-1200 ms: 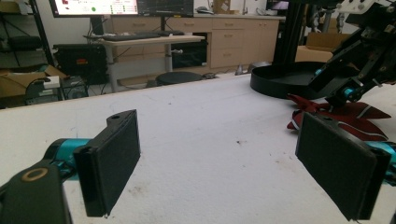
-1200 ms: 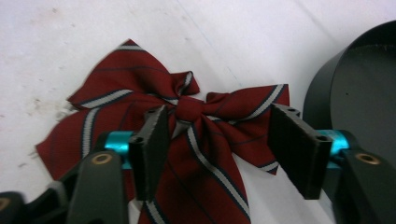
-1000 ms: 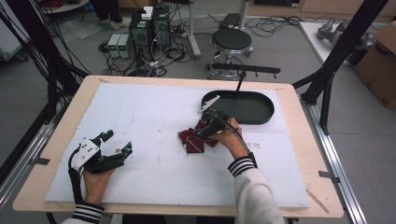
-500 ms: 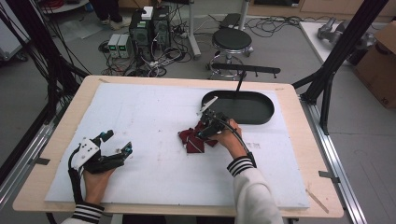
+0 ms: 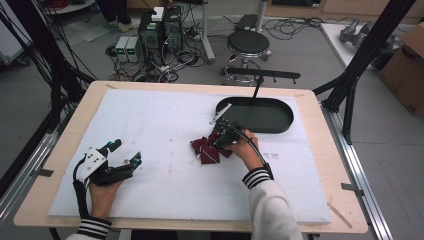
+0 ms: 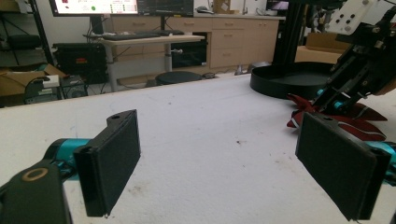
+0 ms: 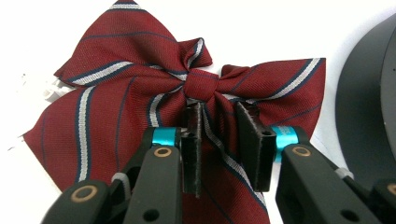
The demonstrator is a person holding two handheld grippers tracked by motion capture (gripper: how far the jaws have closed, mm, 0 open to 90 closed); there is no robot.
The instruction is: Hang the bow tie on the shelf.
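Right gripper (image 7: 218, 140) has just been closing on the bow tie (image 7: 140, 102) (fabric between pads); left gripper (image 6: 233, 163) stays open.

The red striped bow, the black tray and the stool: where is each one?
red striped bow (image 7: 204, 86), right gripper view, on its centre knot.
black tray (image 5: 260, 117), high view, on its dark floor.
stool (image 5: 248, 42), high view, on its round seat.

On the table (image 5: 165, 200), the bow tie (image 5: 207, 150) lies just left of and nearer the person than the tray (image 5: 260, 115), the right gripper (image 5: 222, 139) sits over it, and the left gripper (image 5: 117, 162) rests well left of the tray.
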